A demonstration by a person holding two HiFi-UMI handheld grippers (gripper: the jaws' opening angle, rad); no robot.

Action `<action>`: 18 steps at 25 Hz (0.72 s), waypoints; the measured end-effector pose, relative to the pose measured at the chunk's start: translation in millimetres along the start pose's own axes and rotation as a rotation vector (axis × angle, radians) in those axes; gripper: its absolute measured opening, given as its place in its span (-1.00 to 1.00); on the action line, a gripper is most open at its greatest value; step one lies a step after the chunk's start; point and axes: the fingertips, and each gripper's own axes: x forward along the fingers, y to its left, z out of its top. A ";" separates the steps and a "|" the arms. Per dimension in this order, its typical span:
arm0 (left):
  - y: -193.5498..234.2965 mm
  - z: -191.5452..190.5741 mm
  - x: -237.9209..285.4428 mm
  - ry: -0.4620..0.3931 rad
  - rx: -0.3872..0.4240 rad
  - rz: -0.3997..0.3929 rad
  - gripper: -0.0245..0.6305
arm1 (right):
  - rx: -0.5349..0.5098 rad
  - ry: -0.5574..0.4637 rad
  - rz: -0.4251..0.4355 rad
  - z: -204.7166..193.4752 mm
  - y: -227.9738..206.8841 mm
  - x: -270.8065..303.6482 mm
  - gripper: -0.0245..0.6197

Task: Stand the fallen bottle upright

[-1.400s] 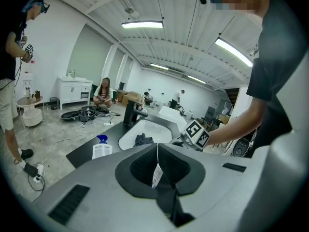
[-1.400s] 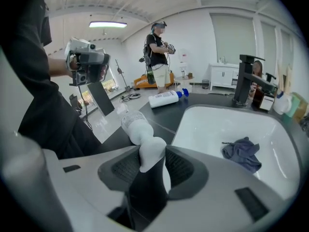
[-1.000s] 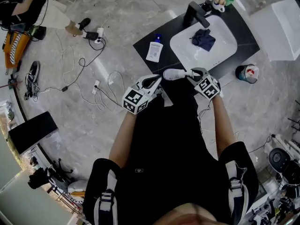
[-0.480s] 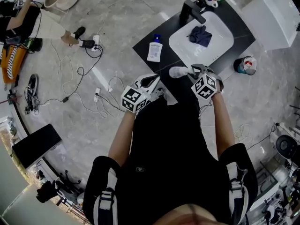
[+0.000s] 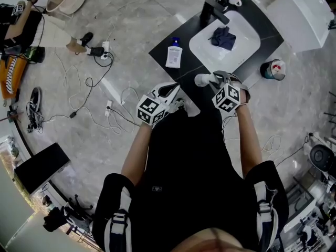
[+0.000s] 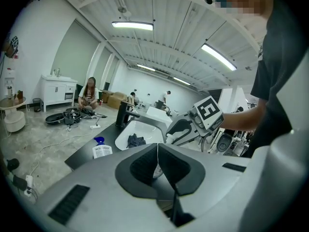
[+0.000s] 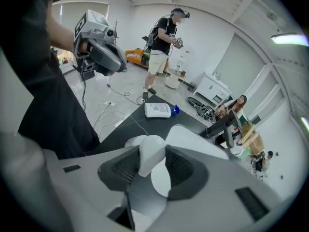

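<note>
A white bottle (image 5: 202, 80) is clamped between the pads of my right gripper (image 5: 215, 80), just above the near edge of the black counter (image 5: 160, 47). In the head view it sticks out to the left, roughly level. In the right gripper view the bottle (image 7: 149, 153) fills the gap of the right gripper (image 7: 153, 164), pads pressed on both sides. My left gripper (image 5: 170, 92) hovers left of it, shut and empty; its jaws (image 6: 157, 159) meet with nothing between. From the left gripper view the right gripper (image 6: 189, 128) with the bottle (image 6: 170, 138) is seen ahead.
A second bottle with a blue cap (image 5: 173, 55) lies flat on the counter. The white sink (image 5: 247, 41) holds a dark cloth (image 5: 224, 38), behind it a black faucet (image 5: 215, 10). A small bin (image 5: 273, 69) stands right; cables (image 5: 100, 88) trail over the floor on the left.
My right gripper has risen a little and turned with the white bottle still in its grip. The left gripper has stayed nearly where it was, shut.
</note>
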 end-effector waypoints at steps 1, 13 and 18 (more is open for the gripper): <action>-0.4 -1.2 -1.6 0.000 0.000 -0.002 -0.88 | -0.005 -0.004 -0.005 2.1 1.9 -0.5 -0.26; 2.6 -7.9 -14.4 0.008 0.003 -0.001 -0.88 | -0.165 -0.095 -0.118 40.7 29.2 2.1 -0.26; 1.5 -10.5 -18.0 0.008 0.003 -0.005 -0.88 | -0.142 -0.116 -0.161 44.4 30.3 2.3 -0.25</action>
